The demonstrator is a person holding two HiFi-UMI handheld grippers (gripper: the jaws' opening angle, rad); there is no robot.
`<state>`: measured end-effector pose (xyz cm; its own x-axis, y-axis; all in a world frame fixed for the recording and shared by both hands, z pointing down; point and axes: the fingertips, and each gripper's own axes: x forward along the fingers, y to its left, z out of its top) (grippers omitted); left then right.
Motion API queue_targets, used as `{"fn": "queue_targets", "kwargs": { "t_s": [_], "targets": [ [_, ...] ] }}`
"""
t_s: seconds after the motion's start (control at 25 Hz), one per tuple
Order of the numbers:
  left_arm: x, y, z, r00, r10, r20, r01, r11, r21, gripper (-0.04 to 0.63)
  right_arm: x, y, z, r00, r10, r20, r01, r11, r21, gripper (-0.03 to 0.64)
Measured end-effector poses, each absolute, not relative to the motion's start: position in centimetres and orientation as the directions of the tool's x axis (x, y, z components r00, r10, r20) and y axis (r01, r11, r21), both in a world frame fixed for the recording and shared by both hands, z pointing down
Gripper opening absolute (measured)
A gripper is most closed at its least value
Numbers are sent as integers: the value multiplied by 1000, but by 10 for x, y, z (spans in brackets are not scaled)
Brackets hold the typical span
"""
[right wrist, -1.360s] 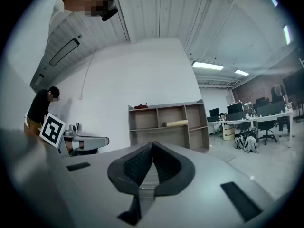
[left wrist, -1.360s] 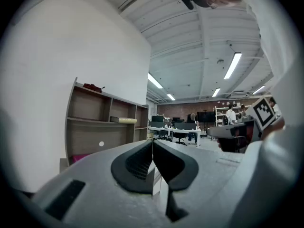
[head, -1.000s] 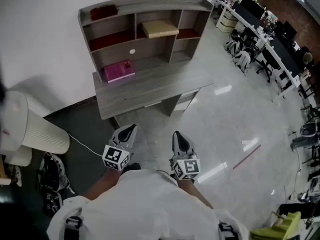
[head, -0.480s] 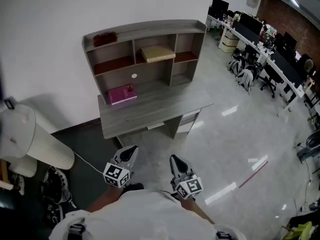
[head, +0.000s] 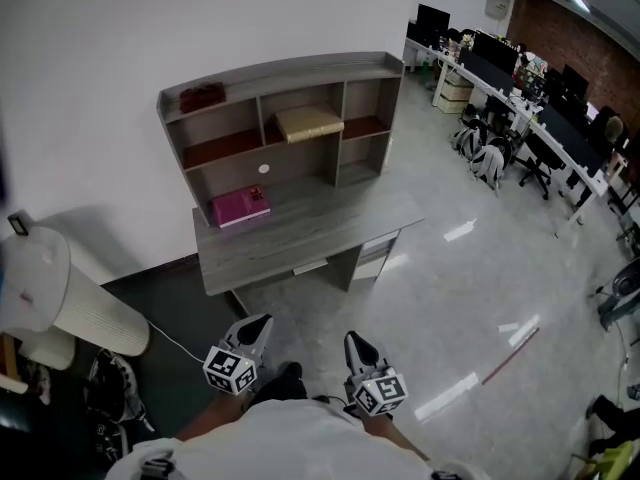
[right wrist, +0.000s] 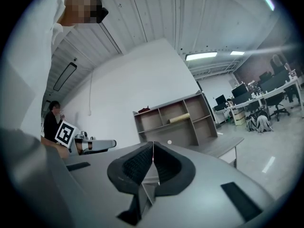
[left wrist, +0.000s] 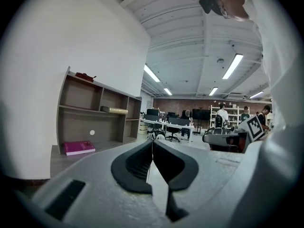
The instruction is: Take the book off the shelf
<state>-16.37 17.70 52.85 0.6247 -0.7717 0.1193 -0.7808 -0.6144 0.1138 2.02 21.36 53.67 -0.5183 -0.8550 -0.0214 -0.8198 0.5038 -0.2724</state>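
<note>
tools both clenched empty, left tool [head: 261, 322] and right tool [head: 356, 341]; tan book [head: 310, 123] lies in shelf [head: 290, 68], well apart.

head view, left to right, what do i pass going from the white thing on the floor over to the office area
white ribbed cylindrical appliance -> magenta flat book -> tan flat book -> grey backpacks on the floor -> black office chair
</note>
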Motion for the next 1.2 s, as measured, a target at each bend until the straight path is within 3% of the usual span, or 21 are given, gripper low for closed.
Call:
{"fn": "queue_targets", "kwargs": {
  "t_s": [0.68,1.2],
  "targets": [
    [-165,53,577,656,-745,124,-741,-604,292,17,22,108,548,-481,-873,83,-853,444,-275,17],
    [-139,-68,570,699,-709,92,-698,-647,306,17,29,-8,547,-462,-878,122,-867,418,-272,17]
  ]
}}
